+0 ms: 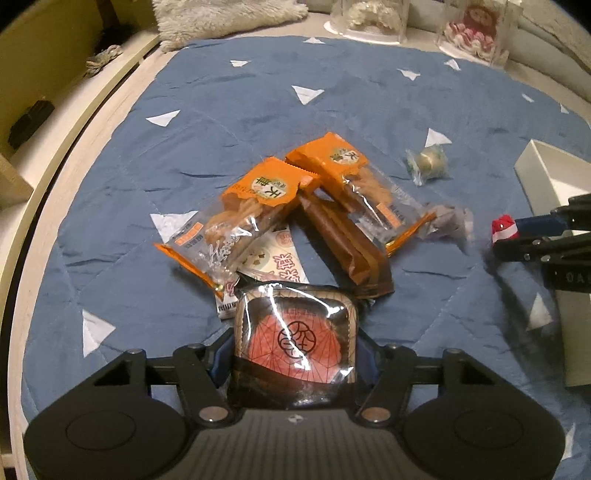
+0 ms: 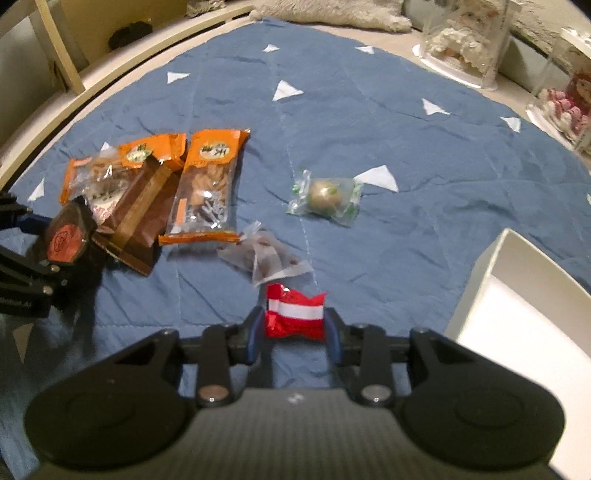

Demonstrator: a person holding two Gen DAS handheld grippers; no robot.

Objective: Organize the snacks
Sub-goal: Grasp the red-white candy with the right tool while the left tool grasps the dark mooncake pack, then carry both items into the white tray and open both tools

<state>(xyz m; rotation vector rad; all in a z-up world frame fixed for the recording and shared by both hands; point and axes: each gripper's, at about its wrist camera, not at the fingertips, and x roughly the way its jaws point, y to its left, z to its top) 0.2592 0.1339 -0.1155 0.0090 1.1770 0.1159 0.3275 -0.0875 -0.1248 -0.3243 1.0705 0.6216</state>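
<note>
I am pinching the square pastry pack [image 1: 295, 339] in my left gripper [image 1: 293, 363] and the red candy [image 2: 295, 314] in my right gripper [image 2: 295, 330], both bound for the white box [image 2: 517, 302] at lower right.

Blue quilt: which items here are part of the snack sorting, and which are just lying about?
Job:
- round red-topped cake, in left jaws
- red-and-white candy, in right jaws
- orange packets
- brown bar
- green-wrapped ball
- white box

Lying about:
- fluffy cushion
- dolls in clear cases
</note>
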